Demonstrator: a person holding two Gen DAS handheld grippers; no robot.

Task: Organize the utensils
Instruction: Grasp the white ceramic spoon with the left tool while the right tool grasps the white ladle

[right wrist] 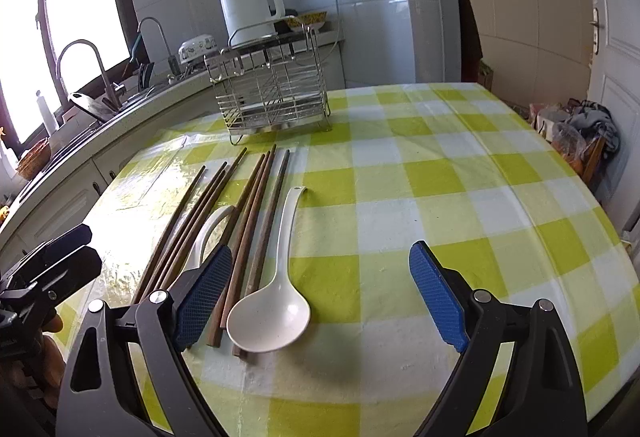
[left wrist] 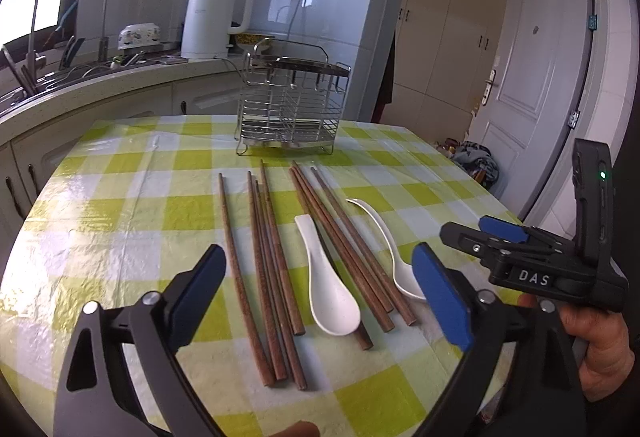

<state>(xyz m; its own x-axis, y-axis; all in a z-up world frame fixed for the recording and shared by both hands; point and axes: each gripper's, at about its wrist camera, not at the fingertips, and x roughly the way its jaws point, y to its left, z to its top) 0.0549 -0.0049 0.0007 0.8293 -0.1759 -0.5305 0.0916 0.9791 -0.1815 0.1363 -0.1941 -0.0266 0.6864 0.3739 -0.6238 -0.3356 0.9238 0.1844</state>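
Chopsticks (left wrist: 264,277) between wide-open left hand-held gripper (left wrist: 320,289) fingers; long-handled spoon (right wrist: 272,293) inside gaping right hand-held gripper (right wrist: 320,301).

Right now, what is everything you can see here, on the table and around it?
chopsticks: about eight, brown, side by side mid-table
spoons: two, white, among the chopsticks
wire rack: one, silver, far edge of table
tablecloth: one, green-and-white check, covering table
kettle: one, white, counter behind rack
taps: two, metal, sink at left
door: one, white, right
left gripper: one, black, blue fingers open over the utensils
right gripper: one, black, blue fingers open beside the long spoon
hand: one, holding right gripper
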